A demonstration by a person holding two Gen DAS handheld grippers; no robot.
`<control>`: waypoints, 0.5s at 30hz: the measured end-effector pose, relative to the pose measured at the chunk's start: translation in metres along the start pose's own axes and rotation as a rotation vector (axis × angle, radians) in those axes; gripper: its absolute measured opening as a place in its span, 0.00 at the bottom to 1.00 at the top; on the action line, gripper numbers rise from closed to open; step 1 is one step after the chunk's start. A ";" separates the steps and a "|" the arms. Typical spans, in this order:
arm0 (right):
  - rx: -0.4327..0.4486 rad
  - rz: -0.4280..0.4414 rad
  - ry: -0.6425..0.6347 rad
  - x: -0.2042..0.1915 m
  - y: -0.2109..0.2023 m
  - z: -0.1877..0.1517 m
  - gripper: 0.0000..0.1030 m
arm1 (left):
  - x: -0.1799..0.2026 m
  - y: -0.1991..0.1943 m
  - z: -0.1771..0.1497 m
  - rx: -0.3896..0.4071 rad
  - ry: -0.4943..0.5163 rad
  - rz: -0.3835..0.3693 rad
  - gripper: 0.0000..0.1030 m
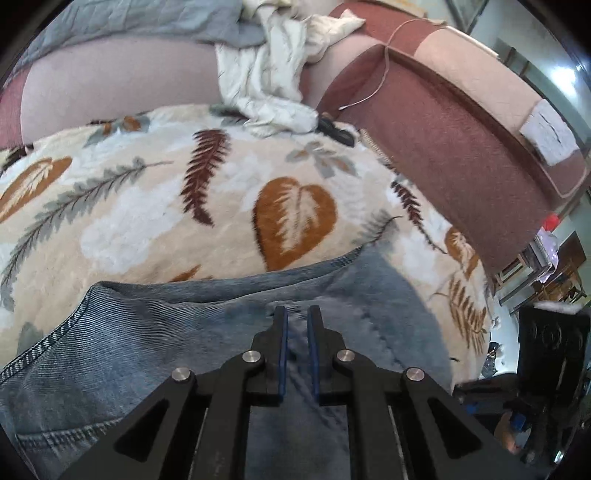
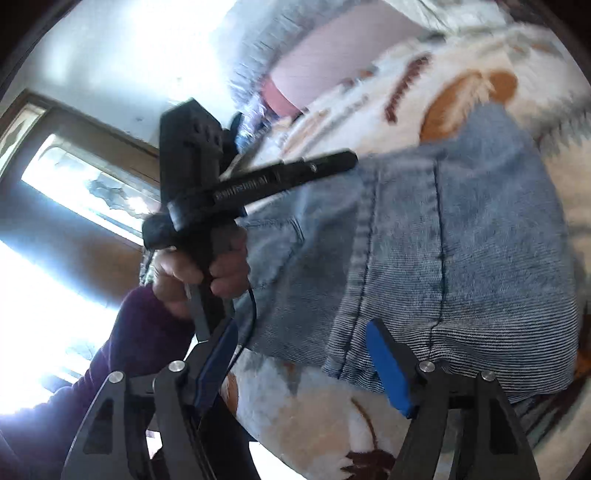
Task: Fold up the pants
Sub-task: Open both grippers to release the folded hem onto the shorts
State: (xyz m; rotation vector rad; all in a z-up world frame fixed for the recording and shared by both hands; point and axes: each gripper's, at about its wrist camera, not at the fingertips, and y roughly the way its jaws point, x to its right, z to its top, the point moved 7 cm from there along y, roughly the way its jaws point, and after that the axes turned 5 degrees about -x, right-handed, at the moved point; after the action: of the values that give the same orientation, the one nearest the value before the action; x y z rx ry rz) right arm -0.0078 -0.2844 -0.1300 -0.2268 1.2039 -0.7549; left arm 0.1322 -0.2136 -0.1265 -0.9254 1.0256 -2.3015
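Blue denim pants [image 1: 147,350] lie folded on a fleece blanket [image 1: 147,221] printed with leaves. My left gripper [image 1: 297,314] is over them, its blue pads drawn close with a fold of denim between them. The right wrist view shows the same pants [image 2: 461,240] and the left gripper [image 2: 347,160] reaching over their far edge, held by a hand [image 2: 184,273] in a dark purple sleeve. My right gripper [image 2: 303,354] stands open at the pants' near corner. Its pads are wide apart and do not press on the cloth.
A crumpled white cloth [image 1: 266,81] and a grey cloth [image 1: 147,18] lie beyond the blanket. A maroon padded edge [image 1: 443,147] runs along the right, with furniture past it. A small black item [image 1: 336,131] rests at the blanket's far edge. A bright window [image 2: 74,173] is at the left.
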 end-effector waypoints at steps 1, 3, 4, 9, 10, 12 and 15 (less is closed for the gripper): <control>0.040 0.002 0.022 0.005 -0.009 0.005 0.73 | 0.007 0.000 0.002 0.008 0.002 0.000 0.10; 0.138 -0.009 0.089 0.021 -0.029 0.016 0.73 | 0.017 0.002 0.005 0.013 0.006 -0.003 0.10; 0.182 -0.012 0.129 0.031 -0.039 0.020 0.73 | 0.025 0.003 0.006 0.015 0.011 -0.008 0.10; 0.334 0.031 0.303 0.064 -0.072 0.033 0.74 | 0.057 0.015 0.002 0.006 0.056 0.012 0.10; 0.345 0.054 0.332 0.069 -0.074 0.035 0.74 | 0.062 0.020 -0.003 -0.008 0.064 0.023 0.10; 0.360 0.075 0.372 0.077 -0.077 0.042 0.74 | 0.067 0.026 -0.017 -0.036 0.079 0.035 0.10; 0.361 0.071 0.386 0.081 -0.076 0.060 0.74 | 0.071 0.032 -0.044 -0.077 0.102 0.079 0.10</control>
State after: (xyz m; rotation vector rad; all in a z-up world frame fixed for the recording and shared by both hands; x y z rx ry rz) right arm 0.0276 -0.4056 -0.1282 0.2711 1.4012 -0.9654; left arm 0.0571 -0.2572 -0.1452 -0.7895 1.1793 -2.2775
